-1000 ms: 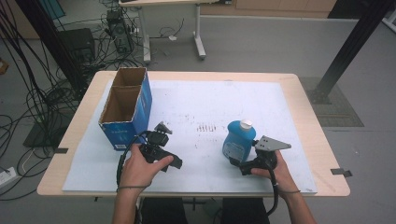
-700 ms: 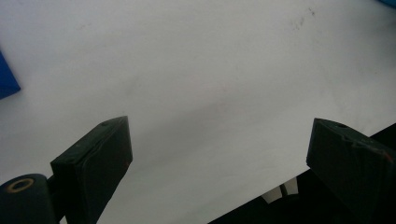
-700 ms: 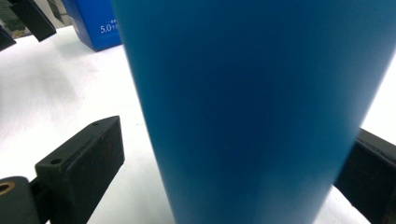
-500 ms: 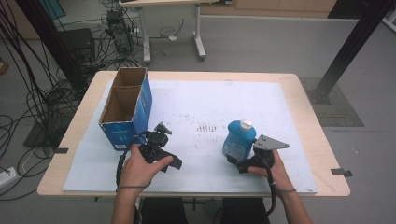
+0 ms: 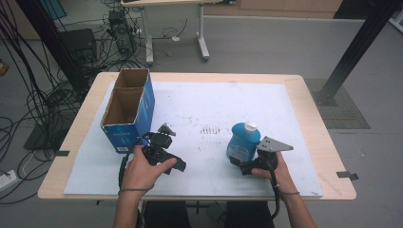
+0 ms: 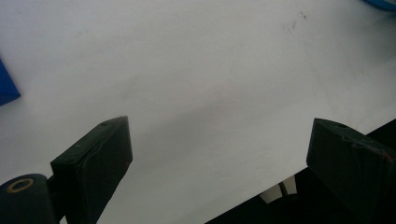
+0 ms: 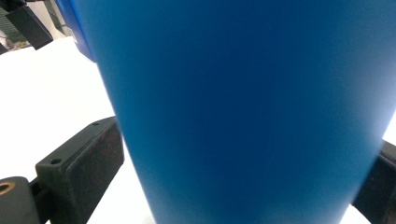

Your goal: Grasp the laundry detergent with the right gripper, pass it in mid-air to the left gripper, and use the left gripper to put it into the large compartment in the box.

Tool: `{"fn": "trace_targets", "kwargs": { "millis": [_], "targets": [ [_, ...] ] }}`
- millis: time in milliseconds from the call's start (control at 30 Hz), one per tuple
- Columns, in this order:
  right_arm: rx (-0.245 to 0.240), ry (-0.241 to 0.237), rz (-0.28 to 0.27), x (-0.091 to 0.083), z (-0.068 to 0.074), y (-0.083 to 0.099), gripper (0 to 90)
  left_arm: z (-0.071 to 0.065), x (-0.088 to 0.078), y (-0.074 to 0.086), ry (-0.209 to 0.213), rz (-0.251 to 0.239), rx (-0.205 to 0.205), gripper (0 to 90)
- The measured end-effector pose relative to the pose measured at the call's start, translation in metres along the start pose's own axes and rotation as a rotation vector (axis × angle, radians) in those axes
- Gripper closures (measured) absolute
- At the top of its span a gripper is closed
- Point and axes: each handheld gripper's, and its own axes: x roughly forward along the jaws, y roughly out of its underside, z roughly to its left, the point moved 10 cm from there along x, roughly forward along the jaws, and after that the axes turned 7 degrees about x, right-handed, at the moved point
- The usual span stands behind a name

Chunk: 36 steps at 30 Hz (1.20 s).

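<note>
A blue bottle (image 5: 243, 140) with a white cap stands upright on the white mat (image 5: 204, 109), right of centre near the front. My right gripper (image 5: 241, 160) grips its lower body from the near side. In the right gripper view the bottle (image 7: 243, 107) spans the whole gap, and both black jaws press its sides. My left gripper (image 5: 162, 145) is held over the mat near the front left, beside the blue cardboard box (image 5: 127, 110). Its jaws (image 6: 219, 163) stand wide apart with only bare mat between them.
The open-topped blue box has two compartments and stands at the table's left (image 5: 85, 128). The table's front edge (image 6: 261, 196) lies just below my left gripper. Cables, a second table's legs and a black post surround the table on the floor.
</note>
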Motion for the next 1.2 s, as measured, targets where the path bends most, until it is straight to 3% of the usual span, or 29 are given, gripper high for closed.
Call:
{"fn": "trace_targets", "kwargs": {
  "millis": [1200],
  "targets": [
    [0.013, 0.000, -0.005, -0.0014, -0.0012, -0.0003, 2.6, -0.0008, -0.0010, -0.0001, -0.003, 0.004, 0.009, 7.3]
  ]
}}
